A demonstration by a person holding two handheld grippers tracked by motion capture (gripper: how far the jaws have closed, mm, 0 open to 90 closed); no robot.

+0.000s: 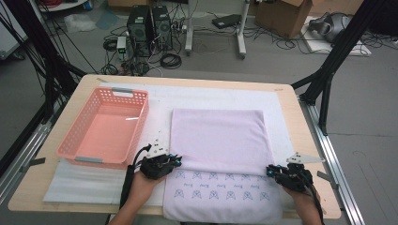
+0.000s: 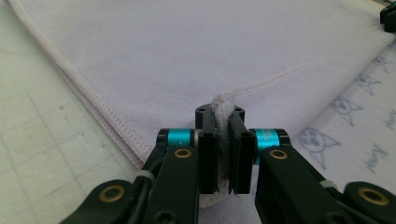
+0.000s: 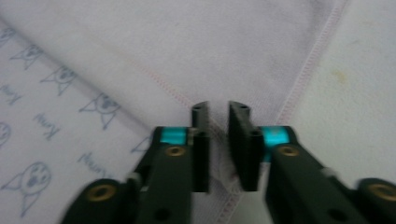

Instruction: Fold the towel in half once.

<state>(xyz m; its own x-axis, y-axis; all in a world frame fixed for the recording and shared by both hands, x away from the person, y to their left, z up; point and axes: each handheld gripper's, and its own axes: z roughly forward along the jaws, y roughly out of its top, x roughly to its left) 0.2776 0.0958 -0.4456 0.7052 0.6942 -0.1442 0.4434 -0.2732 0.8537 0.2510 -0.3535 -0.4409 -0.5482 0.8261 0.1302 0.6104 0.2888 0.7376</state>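
Note:
A pale lilac towel (image 1: 218, 136) lies on the table with its far part folded over toward me. The layer under it, printed with blue cat faces (image 1: 220, 187), shows along the near side. My left gripper (image 1: 177, 161) sits at the fold's near left corner. In the left gripper view it (image 2: 223, 116) is shut on a bunched bit of the towel's hemmed edge (image 2: 222, 103). My right gripper (image 1: 270, 169) sits at the near right corner. In the right gripper view its jaws (image 3: 218, 112) stand close together over the stitched hem (image 3: 219, 140), and the picture is blurred.
An empty pink plastic basket (image 1: 101, 126) stands on the left part of the table, close beside my left gripper. A white mat (image 1: 84, 183) covers the wooden tabletop (image 1: 309, 140). Beyond the table are computers, cables and black frame legs.

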